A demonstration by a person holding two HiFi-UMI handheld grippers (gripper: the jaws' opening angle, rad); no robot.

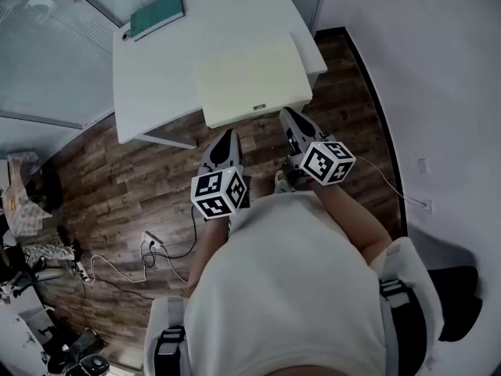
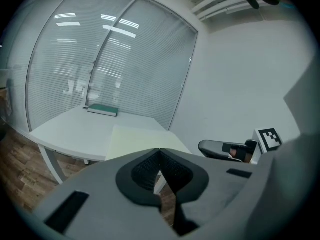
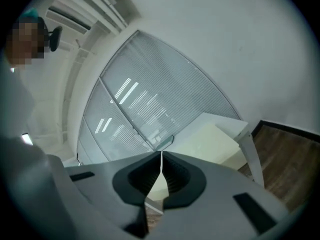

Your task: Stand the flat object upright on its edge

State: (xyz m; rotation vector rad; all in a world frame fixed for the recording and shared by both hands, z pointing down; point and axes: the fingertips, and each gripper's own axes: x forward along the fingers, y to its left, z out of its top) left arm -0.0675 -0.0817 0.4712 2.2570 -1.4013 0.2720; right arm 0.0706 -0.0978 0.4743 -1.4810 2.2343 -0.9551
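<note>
A flat green book [image 1: 156, 14] lies at the far left corner of the white table [image 1: 153, 92]; the left gripper view shows the book [image 2: 102, 110] small and far off. Both grippers hang in front of the person, short of the table's near edge and well away from the book. My left gripper [image 1: 227, 136] points at the table with its jaws shut and nothing between them [image 2: 159, 149]. My right gripper [image 1: 287, 114], rolled to one side, is also shut and empty [image 3: 161, 153]. In the left gripper view the right gripper [image 2: 225, 149] shows at the right.
A pale yellow mat [image 1: 250, 81] covers the table's near right part. A glass wall with blinds stands behind the table, and a white wall is at the right. Cables and a power strip [image 1: 149, 245] lie on the wood floor at the left.
</note>
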